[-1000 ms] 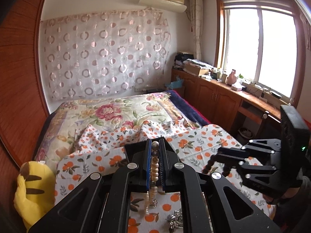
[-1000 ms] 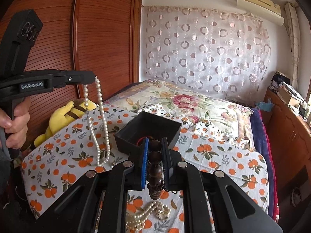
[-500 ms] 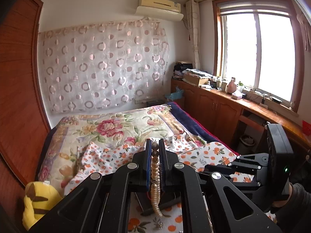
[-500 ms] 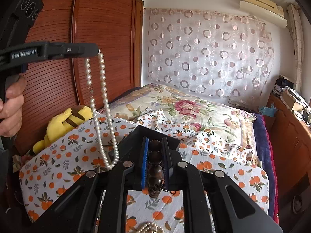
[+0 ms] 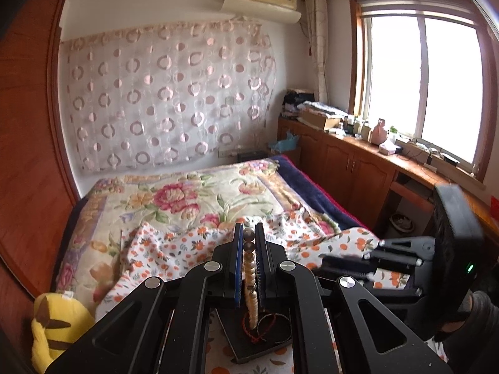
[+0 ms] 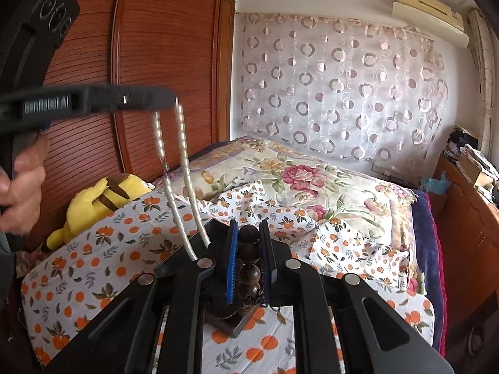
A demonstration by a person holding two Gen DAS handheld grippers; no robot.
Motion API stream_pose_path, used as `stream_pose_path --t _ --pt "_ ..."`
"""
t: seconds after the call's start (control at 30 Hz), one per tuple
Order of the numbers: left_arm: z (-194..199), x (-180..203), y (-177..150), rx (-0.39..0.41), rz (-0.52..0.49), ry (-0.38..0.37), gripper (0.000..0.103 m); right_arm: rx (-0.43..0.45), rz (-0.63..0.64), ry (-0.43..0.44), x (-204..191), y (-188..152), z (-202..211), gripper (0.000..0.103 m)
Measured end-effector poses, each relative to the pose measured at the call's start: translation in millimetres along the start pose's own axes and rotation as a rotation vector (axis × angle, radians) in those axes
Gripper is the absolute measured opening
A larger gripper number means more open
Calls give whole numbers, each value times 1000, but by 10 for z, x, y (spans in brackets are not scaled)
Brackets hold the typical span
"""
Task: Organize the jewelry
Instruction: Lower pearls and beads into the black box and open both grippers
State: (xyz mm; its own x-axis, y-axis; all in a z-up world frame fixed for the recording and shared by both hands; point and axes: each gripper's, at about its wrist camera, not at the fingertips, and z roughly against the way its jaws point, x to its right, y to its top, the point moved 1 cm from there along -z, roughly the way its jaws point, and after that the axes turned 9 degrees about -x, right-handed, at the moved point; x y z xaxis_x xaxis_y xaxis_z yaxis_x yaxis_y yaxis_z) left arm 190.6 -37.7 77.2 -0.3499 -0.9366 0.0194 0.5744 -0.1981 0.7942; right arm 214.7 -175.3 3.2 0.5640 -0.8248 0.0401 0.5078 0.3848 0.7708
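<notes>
A long white pearl necklace (image 5: 251, 283) hangs clamped in the left gripper (image 5: 249, 243) above an open black tray (image 5: 246, 347) on the orange-print bedsheet (image 6: 93, 268). The right gripper (image 6: 249, 233) pinches a dark wooden bead bracelet (image 6: 249, 261) nearby.

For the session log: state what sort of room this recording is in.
A home bedroom, most likely: a bed with a floral quilt, a wooden wardrobe beside it, and a wall air conditioner.

Blown-out window (image 5: 421, 90) daylight, fisheye-bent edges, motion-blurred pearls (image 6: 184, 168)
</notes>
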Motion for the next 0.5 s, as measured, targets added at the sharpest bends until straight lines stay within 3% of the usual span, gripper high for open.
stream_pose_path --t 0.23,0.5 --pt "-485 -121 -280 -99 29 2 6 -14 -2 30 70 70 -263 15" --pt "-757 -207 -529 -163 47 -7 6 -47 -10 47 96 45 -514 15"
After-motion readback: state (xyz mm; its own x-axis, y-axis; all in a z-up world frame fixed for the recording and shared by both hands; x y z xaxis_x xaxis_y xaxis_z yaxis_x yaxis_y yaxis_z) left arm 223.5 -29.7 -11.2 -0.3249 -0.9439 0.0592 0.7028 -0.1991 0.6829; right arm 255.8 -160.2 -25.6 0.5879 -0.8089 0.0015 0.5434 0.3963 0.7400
